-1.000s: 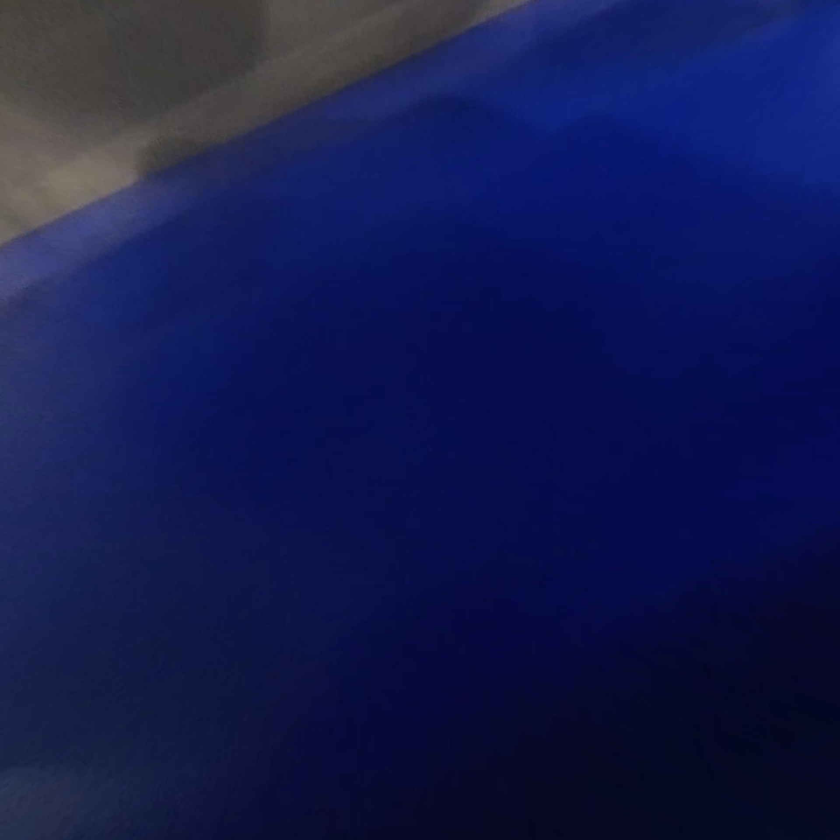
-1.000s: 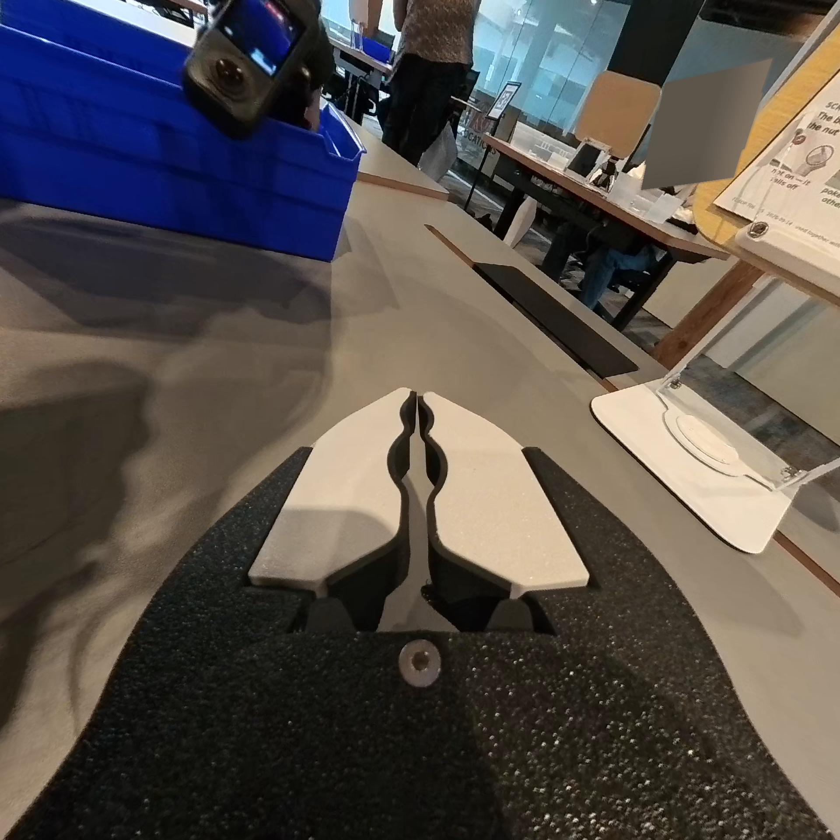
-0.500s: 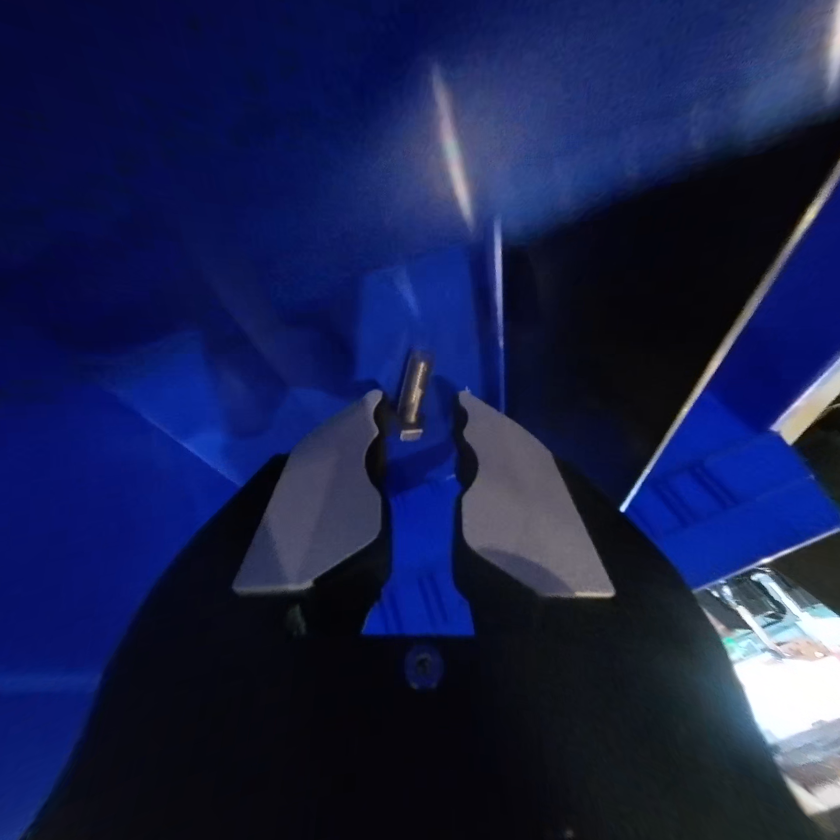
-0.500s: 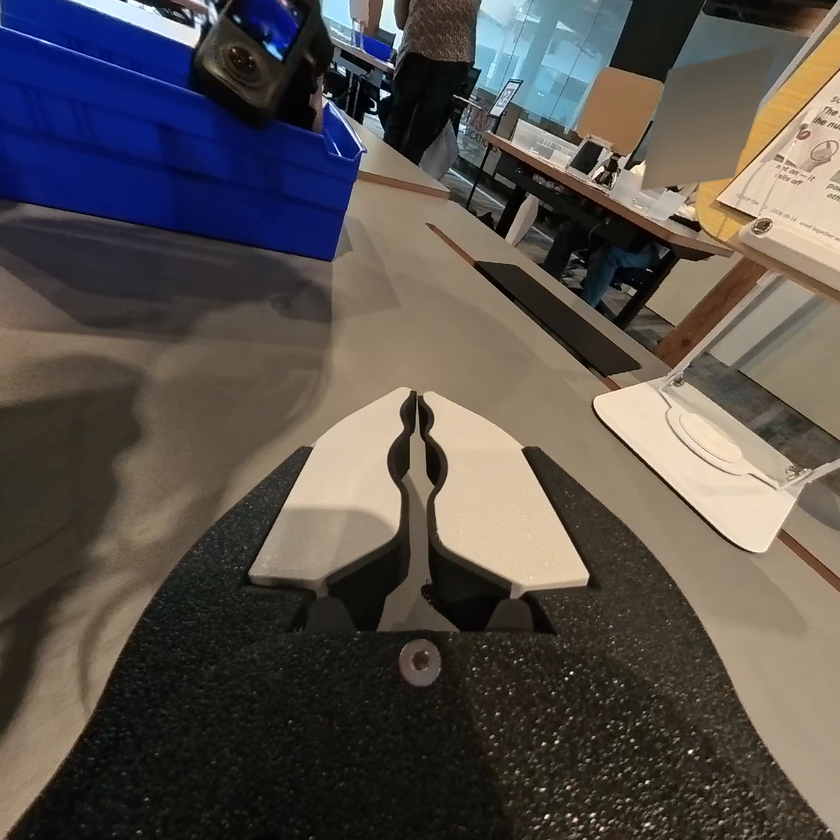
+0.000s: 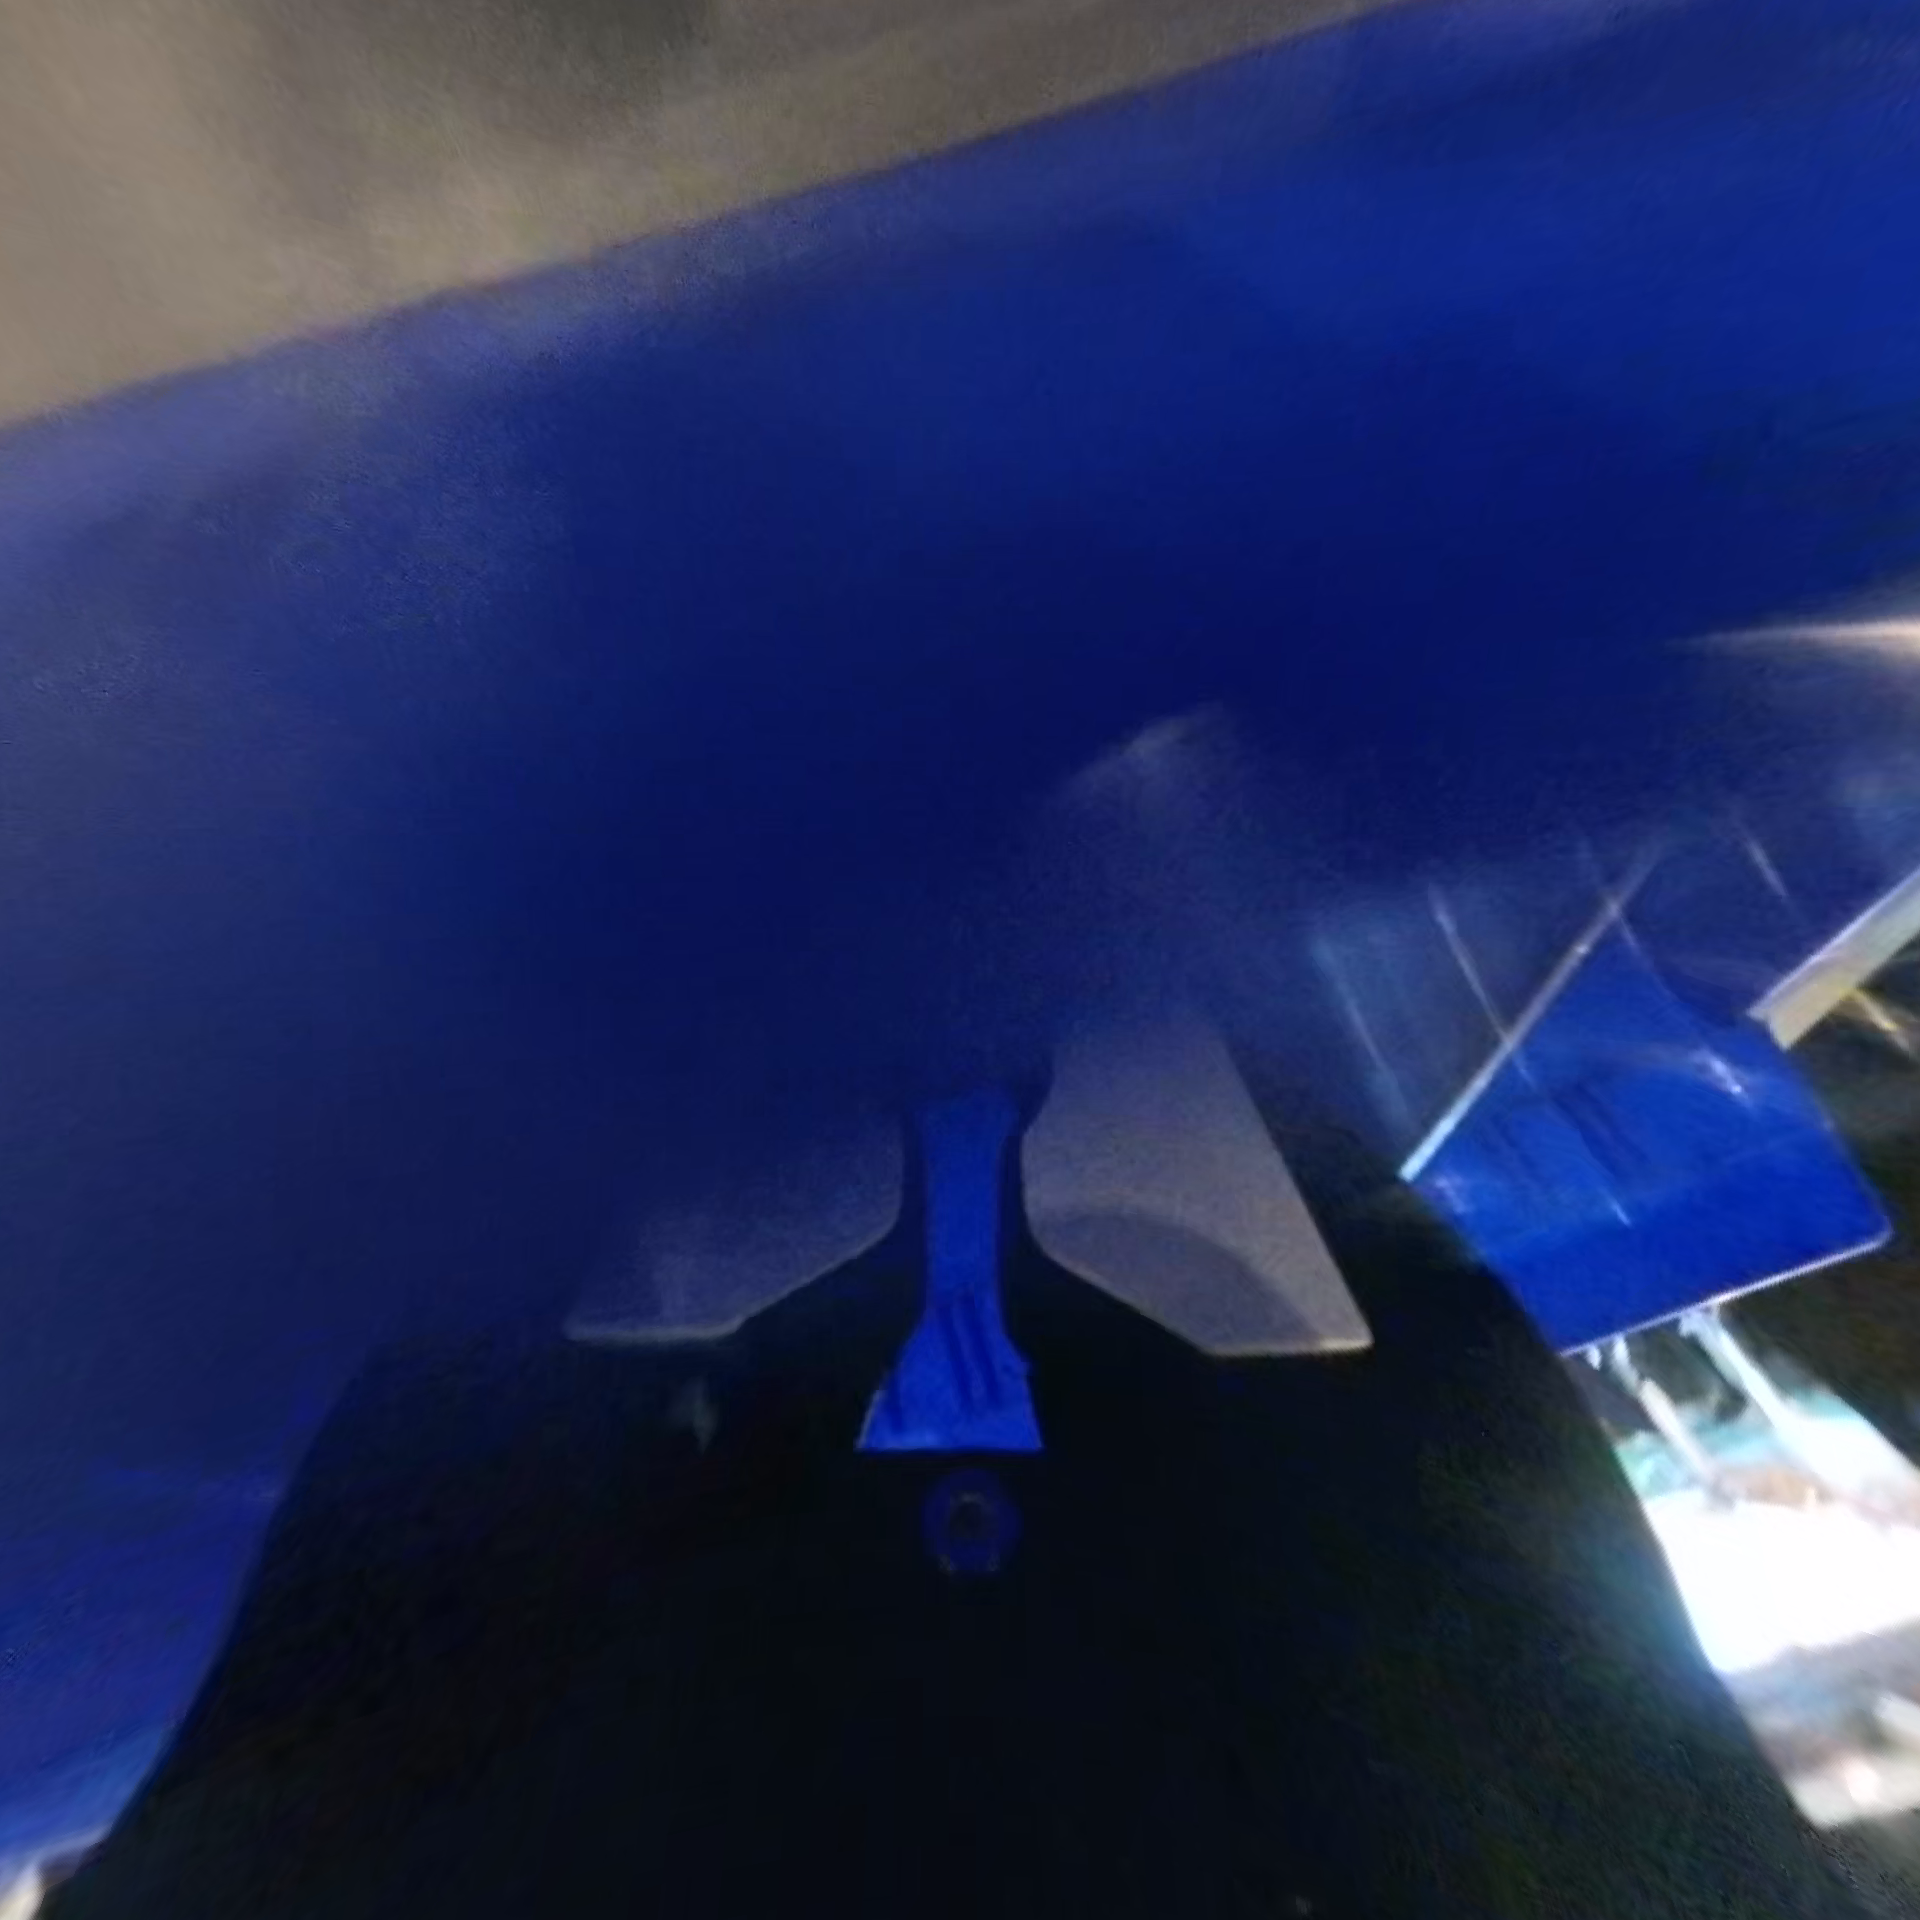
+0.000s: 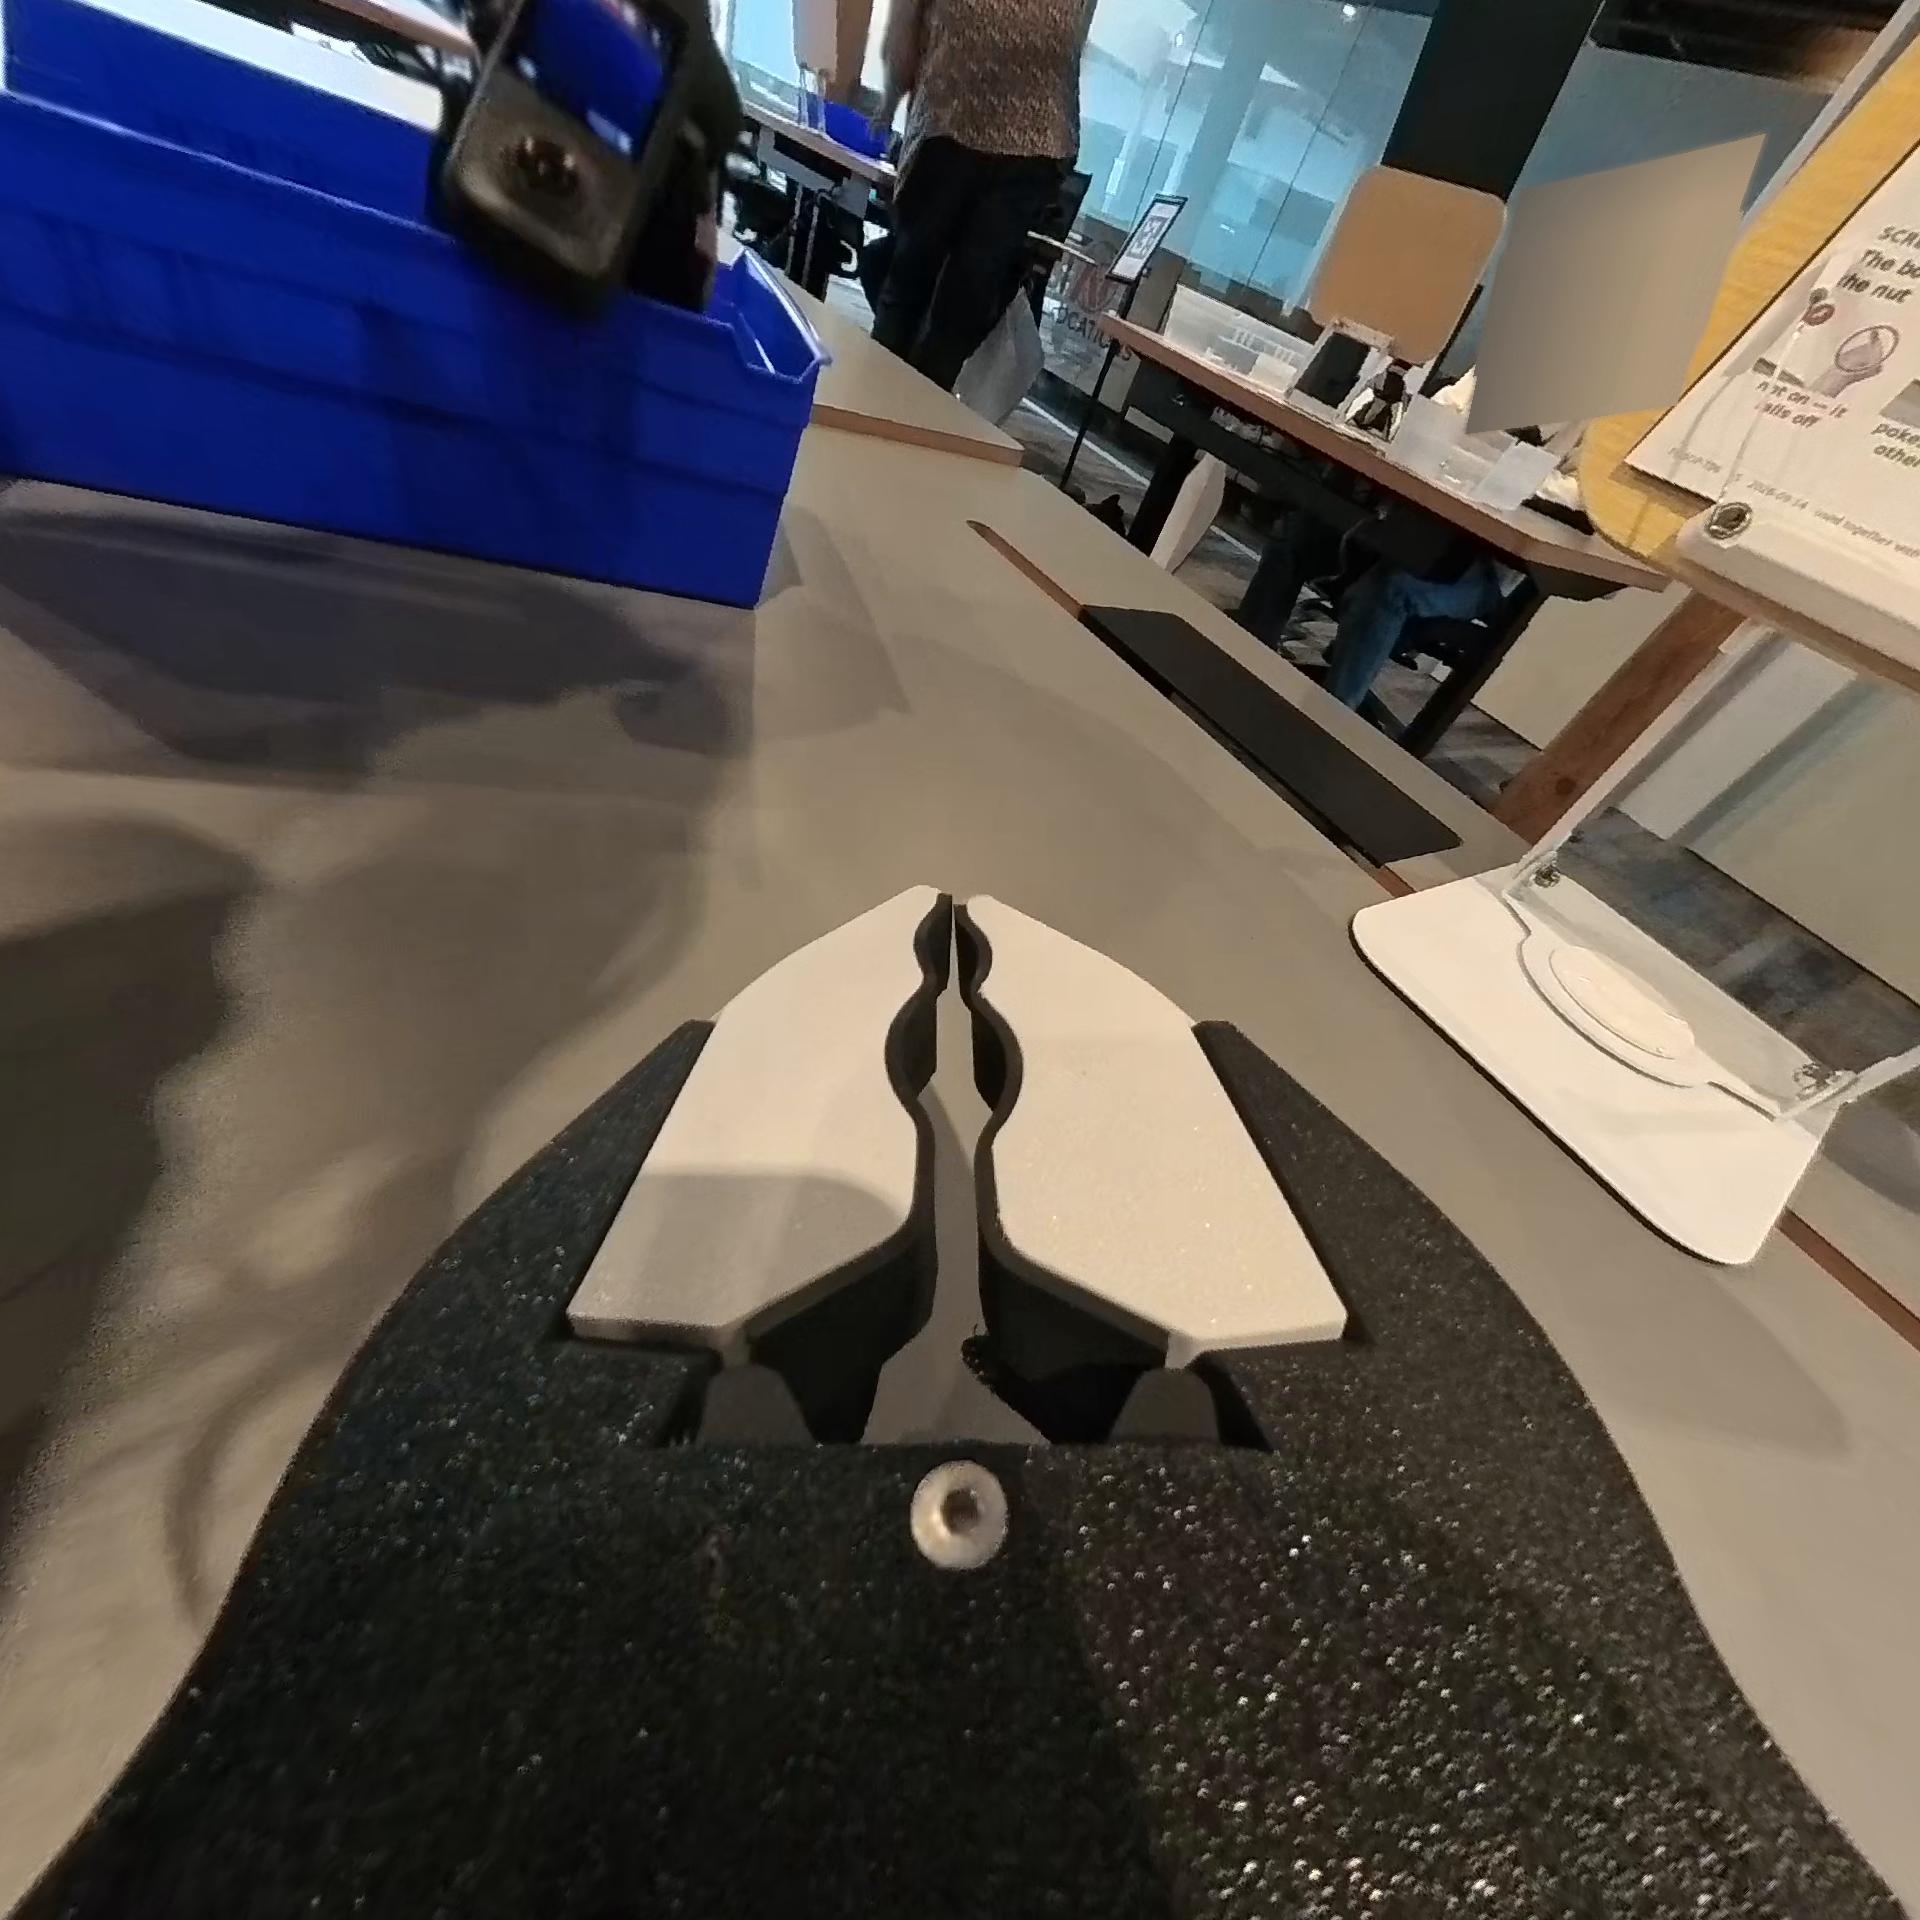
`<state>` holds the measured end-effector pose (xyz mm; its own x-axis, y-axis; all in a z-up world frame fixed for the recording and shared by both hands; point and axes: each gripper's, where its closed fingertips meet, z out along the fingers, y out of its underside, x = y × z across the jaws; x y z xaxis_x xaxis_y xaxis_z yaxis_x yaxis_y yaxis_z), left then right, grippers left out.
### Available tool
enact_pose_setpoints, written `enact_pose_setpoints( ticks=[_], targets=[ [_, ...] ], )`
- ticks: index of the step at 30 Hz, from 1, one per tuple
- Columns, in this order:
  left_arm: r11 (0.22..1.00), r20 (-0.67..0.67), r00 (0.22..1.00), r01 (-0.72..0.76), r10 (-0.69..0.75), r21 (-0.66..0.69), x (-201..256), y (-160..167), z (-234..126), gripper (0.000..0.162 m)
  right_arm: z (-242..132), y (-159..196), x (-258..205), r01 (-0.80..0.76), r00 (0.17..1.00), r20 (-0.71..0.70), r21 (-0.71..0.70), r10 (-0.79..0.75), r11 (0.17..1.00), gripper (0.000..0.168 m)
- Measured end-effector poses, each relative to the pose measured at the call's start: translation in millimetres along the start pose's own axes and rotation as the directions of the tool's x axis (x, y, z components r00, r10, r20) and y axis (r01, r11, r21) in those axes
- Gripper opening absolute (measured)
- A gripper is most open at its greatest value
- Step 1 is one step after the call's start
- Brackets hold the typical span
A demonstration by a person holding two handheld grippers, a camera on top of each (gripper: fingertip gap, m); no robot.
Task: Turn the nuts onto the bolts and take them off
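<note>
Nuts and bolts: none can be made out in either view right now. Left wrist view is badly blurred; if any sit in the blue bin, can't tell.

Left gripper is down inside that bin w/ blue wall filling most of the view and grey table showing above the rim. Its pale fingers are smeared by blur; a narrow blue strip shows between them toward the base, but the tips are lost in blur, so can't tell how far apart they stand or whether anything is held.

Right wrist view, left to right: blue bins stacked at far left on the grey table, w/ the left gripper's black camera block poking up over the top rim. Right gripper sits low over the table, well apart from the bins, fingers pressed together at the tips, nothing between them. Further right, a black strip set in the tabletop, then a clear stand on a white base at the table's edge, w/ a printed card above it. A person stands in the background.
</note>
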<state>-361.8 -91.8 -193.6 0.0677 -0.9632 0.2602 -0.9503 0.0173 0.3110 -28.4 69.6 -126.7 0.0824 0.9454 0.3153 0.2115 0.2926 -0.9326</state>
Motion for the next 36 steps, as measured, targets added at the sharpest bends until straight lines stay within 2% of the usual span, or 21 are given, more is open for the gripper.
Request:
enact_pose_setpoints(
  ticks=[1, 5, 8, 11, 15, 20, 23, 26, 29, 33, 36],
  targets=[
    [1.0, 0.015, 0.999, 0.03, -0.03, 0.01, -1, 2, -5, 0.009, 0, 0, 0, -0.003, 1.0, -0.001, 0.002, 0.003, 1.0, 0.0],
    [0.983, 0.091, 0.981, 0.166, -0.173, 0.084, 0, 8, -35, 0.009, 0, -1, 1, -0.002, 1.0, -0.008, 0.009, 0.003, 1.0, 0.0],
    [0.919, 0.141, 0.931, 0.293, -0.337, 0.264, 0, 4, -66, 0.009, 1, -3, -1, 0.018, 1.0, -0.005, 0.014, -0.018, 1.0, 0.0],
    [0.78, 0.178, 0.838, 0.374, -0.516, 0.501, -3, -4, -103, 0.009, 2, -5, -7, 0.044, 0.999, 0.018, 0.02, -0.044, 0.999, 0.0],
    [0.607, 0.257, 0.694, 0.319, -0.673, 0.728, -5, -32, -161, 0.009, 4, -7, -16, 0.07, 0.996, 0.053, 0.029, -0.072, 0.997, 0.0],
    [0.343, 0.24, 0.502, 0.122, -0.831, 0.931, -12, -112, -242, 0.009, -1, -11, -13, 0.089, 0.996, 0.024, 0.046, -0.09, 0.995, 0.0],
    [0.145, 0.135, 0.41, -0.006, -0.902, 0.989, -27, -165, -270, 0.009, -7, -10, 0, 0.051, 0.998, -0.026, 0.048, -0.049, 0.998, 0.0],
    [-0.005, 0.016, 0.359, -0.058, -0.933, 0.998, -53, -208, -268, 0.009, -15, -9, 17, -0.025, 0.996, -0.08, 0.066, 0.03, 0.997, 0.0],
    [-0.138, -0.124, 0.379, -0.008, -0.917, 0.99, -82, -243, -250, 0.009, -22, -8, 33, -0.068, 0.988, -0.137, 0.083, 0.078, 0.994, 0.0],
    [-0.15, -0.161, 0.4, 0.06, -0.902, 0.987, -108, -268, -227, 0.009, -24, -5, 40, -0.13, 0.98, -0.139, 0.095, 0.143, 0.987, 0.0],
    [-0.14, -0.152, 0.466, 0.06, -0.872, 0.988, -114, -282, -220, 0.009, -23, -6, 38, -0.127, 0.982, -0.127, 0.098, 0.139, 0.987, 0.0]
  ],
)
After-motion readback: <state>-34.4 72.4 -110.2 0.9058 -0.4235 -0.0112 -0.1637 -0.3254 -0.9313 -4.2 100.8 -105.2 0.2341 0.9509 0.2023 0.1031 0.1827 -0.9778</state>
